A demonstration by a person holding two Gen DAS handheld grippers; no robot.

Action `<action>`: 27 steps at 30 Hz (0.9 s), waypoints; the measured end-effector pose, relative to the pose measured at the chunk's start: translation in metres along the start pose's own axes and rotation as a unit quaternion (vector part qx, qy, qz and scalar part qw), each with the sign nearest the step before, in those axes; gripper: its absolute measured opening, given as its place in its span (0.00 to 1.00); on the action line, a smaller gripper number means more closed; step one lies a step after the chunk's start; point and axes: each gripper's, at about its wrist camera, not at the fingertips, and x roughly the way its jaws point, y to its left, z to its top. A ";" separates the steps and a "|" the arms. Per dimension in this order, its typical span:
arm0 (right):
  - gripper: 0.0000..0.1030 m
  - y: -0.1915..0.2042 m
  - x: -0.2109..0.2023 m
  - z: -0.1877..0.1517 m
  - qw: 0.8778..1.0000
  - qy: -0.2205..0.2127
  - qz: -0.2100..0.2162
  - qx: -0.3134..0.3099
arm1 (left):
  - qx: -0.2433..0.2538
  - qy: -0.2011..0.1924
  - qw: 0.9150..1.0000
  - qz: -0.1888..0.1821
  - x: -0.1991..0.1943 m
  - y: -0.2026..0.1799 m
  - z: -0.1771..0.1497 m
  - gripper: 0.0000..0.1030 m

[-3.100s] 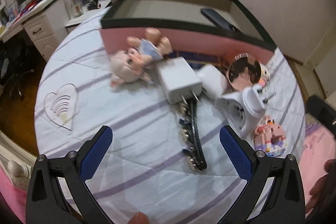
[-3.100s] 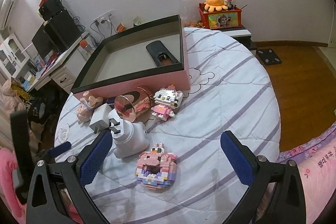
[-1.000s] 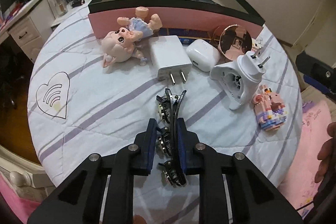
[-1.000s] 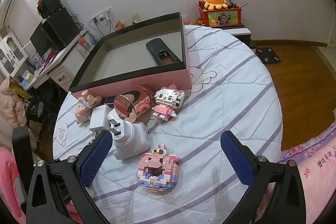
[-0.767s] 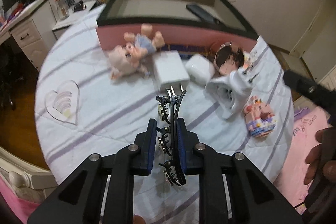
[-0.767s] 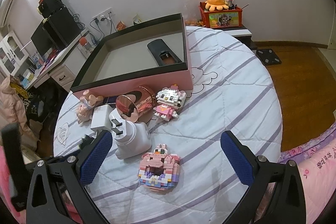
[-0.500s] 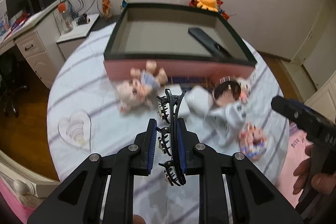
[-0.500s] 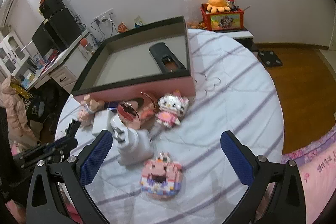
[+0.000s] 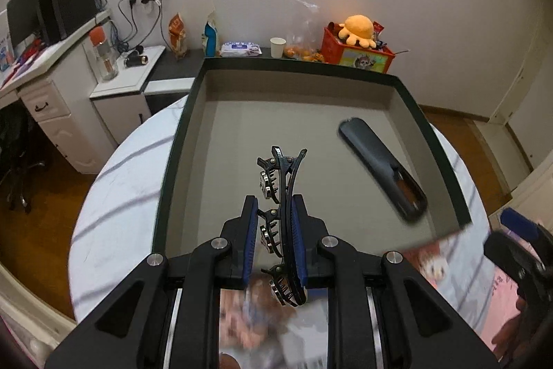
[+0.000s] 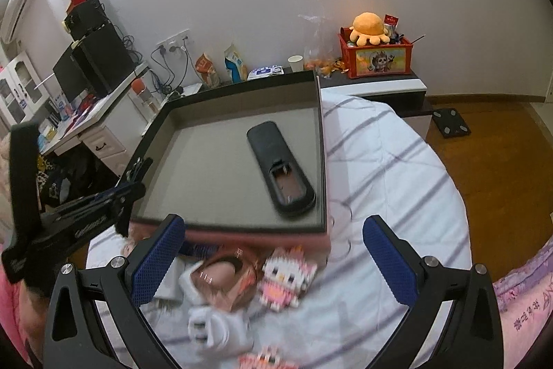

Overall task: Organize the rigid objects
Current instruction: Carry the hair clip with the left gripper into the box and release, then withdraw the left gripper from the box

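Observation:
My left gripper (image 9: 274,213) is shut on a black hair claw clip (image 9: 281,182) and holds it in the air over the near part of the big pink box with a dark rim (image 9: 179,134). A black remote (image 9: 380,168) lies inside the box at the right. In the right wrist view the left gripper (image 10: 133,177) with the clip shows at the box's left rim (image 10: 148,140). My right gripper (image 10: 273,251) is open and empty above the toys in front of the box: a white block cat (image 10: 287,275), a rose-gold mirror (image 10: 221,275) and a white plug adapter (image 10: 214,327).
The box stands on a round table with a white striped cloth (image 10: 390,168). A desk with a monitor (image 9: 52,12) is at the left. A red crate with an orange plush (image 10: 375,54) sits on a low cabinet behind. A doll and a white charger lie blurred under my left gripper.
My left gripper closed on the hair clip, lifted it off the cloth and carried it forward over the box. My right gripper moved forward toward the box, still open.

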 end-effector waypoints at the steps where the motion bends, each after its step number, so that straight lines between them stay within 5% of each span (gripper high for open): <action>1: 1.00 -0.001 0.004 0.003 1.000 0.002 -0.001 0.001 | -0.002 0.006 1.000 -0.004 0.010 0.001 0.006 0.18; 11: 1.00 -0.011 0.035 0.005 1.000 0.027 -0.007 0.012 | 0.001 0.044 0.999 0.010 0.064 0.002 0.016 0.20; 13: 1.00 -0.010 0.037 0.005 0.999 0.031 -0.009 0.011 | 0.002 0.049 0.999 0.015 0.067 0.002 0.015 0.38; 14: 1.00 -0.009 0.037 0.005 0.999 0.032 -0.009 0.010 | 0.000 0.050 0.999 0.014 0.067 0.002 0.014 0.62; 16: 1.00 -0.007 0.036 0.003 0.999 0.032 -0.009 0.008 | 0.000 0.049 0.999 -0.015 0.062 -0.001 0.012 0.74; 19: 1.00 -0.003 0.031 0.002 1.000 0.029 -0.009 0.005 | 0.018 0.037 0.999 0.005 0.048 -0.010 0.009 0.99; 27: 1.00 0.010 -0.002 -0.005 1.000 0.001 -0.006 -0.003 | 0.016 -0.023 0.999 0.024 -0.015 -0.006 -0.004 1.00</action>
